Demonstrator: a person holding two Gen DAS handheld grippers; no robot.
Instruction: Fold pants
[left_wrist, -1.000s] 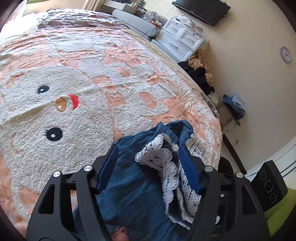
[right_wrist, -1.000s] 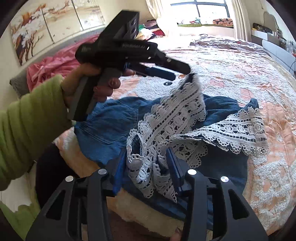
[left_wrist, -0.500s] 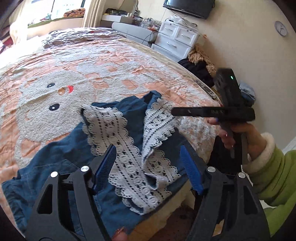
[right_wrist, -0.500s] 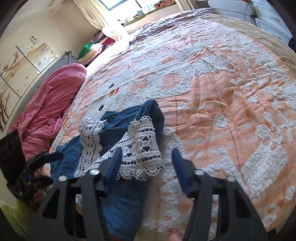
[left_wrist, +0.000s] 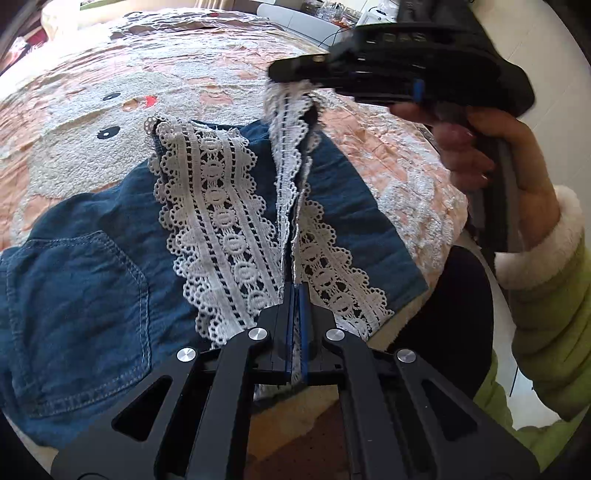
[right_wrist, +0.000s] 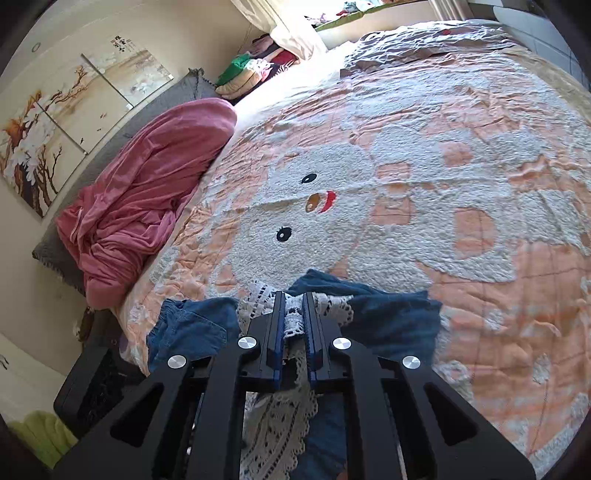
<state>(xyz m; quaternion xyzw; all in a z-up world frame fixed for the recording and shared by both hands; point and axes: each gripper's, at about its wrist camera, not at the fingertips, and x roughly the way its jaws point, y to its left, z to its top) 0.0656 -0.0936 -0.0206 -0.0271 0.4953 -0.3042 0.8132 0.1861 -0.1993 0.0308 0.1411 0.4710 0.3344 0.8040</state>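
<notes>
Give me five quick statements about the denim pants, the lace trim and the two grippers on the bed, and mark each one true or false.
1. The left gripper is shut on the lace trim. True.
2. The right gripper hangs open, away from the denim pants. False: its jaws are closed on lace at the hem.
3. The pants lie on a plain white sheet. False: they lie on a peach bedspread with a white cartoon face.
4. A stitched back pocket faces up. True.
5. The pink blanket covers the pants. False: it is heaped by the headboard, apart from them.

Blue denim pants (left_wrist: 85, 280), white lace hem (left_wrist: 225, 236), peach bedspread (right_wrist: 461, 229)
</notes>
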